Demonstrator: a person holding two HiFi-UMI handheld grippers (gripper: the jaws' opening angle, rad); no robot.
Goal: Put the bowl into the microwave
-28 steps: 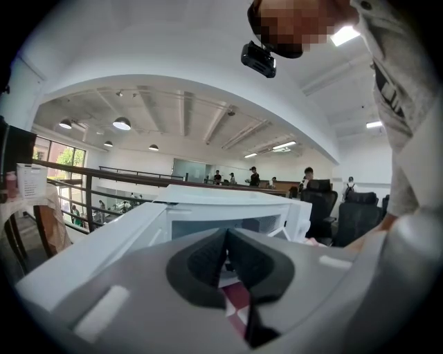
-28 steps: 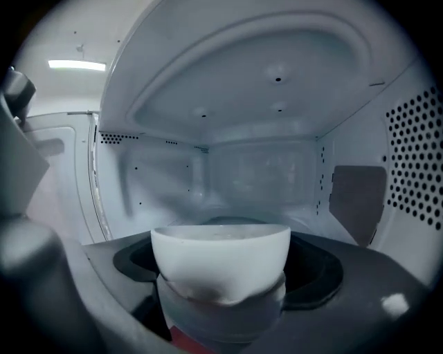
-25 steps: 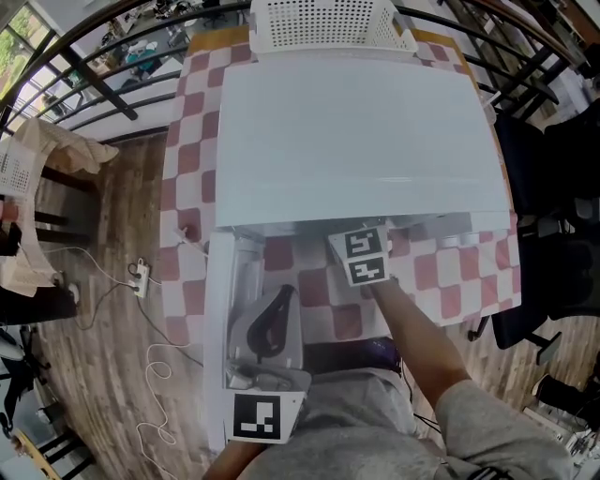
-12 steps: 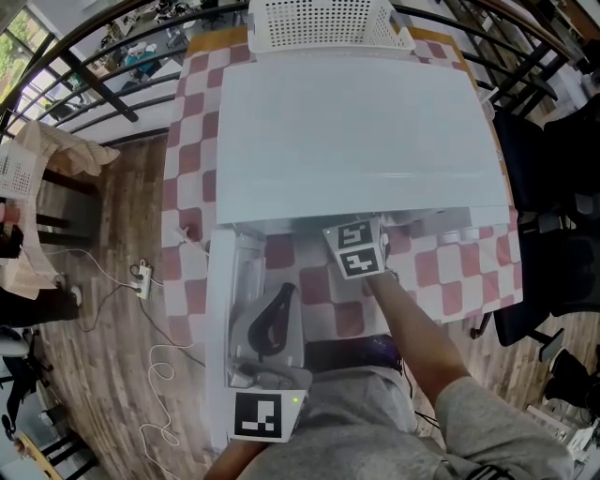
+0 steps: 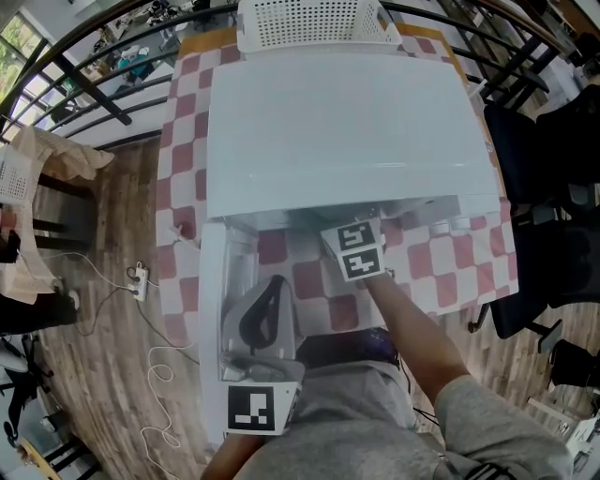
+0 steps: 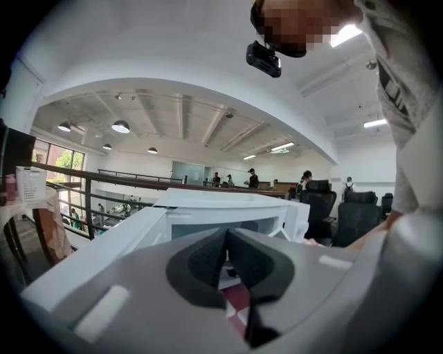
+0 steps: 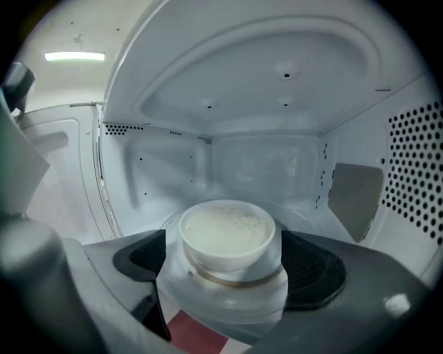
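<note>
Almost nothing had moved in the last second: the right tool (image 7: 223,256) stayed inside the microwave (image 5: 347,131), jaws spread clear of the bowl (image 7: 227,235) resting on the turntable (image 7: 275,299). The left tool (image 6: 226,235) stayed pressed together, empty, by the open door (image 5: 214,309). Placement looked done.

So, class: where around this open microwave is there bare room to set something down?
Free: the microwave's flat top, between the basket and its front edge; the checkered cloth right of the right gripper. Crowded: the cavity, where the bowl sits on the turntable between open jaws; the door side, with the left gripper.
</note>
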